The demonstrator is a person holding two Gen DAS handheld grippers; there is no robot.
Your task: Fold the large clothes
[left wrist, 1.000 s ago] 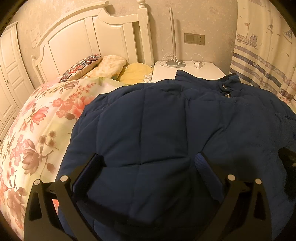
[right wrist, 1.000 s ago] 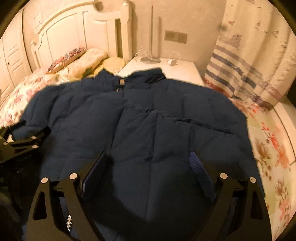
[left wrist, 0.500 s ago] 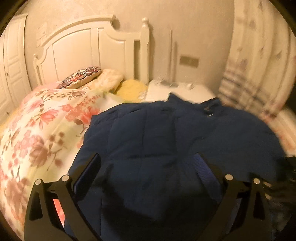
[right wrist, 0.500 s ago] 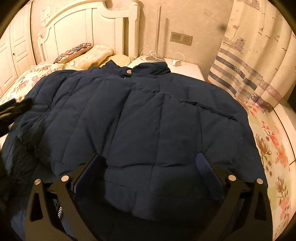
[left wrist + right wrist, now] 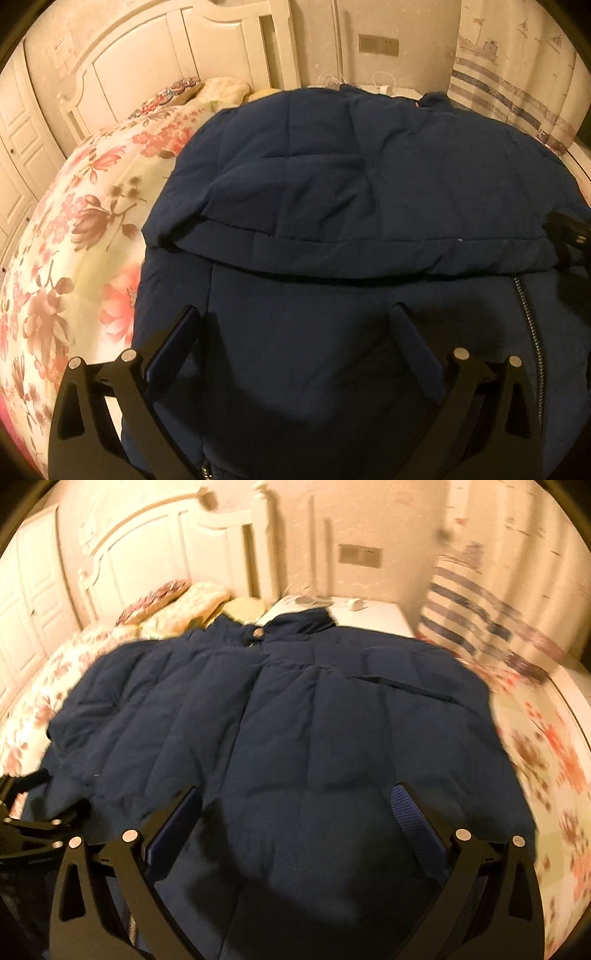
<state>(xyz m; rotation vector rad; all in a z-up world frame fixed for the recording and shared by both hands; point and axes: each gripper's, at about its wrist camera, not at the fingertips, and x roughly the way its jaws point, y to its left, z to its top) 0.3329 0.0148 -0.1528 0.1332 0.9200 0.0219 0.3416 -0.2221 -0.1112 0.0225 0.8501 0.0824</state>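
Navy padded jacket (image 5: 369, 192) spread across the flowered bedspread (image 5: 74, 240), collar toward the headboard (image 5: 155, 62) and nightstand (image 5: 373, 614). In the left wrist view now a folded-over layer on top, its hem running as a ridge across the middle, with a zipper (image 5: 532, 332) exposed at lower right; a second ago only flat quilted fabric there, no ridge, no zipper. Left gripper (image 5: 295, 325) above the lower part of the jacket, jaws spread wide, nothing pinched between them, as before. Right gripper (image 5: 299, 805) likewise over the jacket's near edge, jaws just been opening and now at full spread, fabric beneath but not clamped. Left gripper's black frame visible at the left edge of the right wrist view, beside the jacket's sleeve. Striped curtain (image 5: 491, 620) blurred at right.
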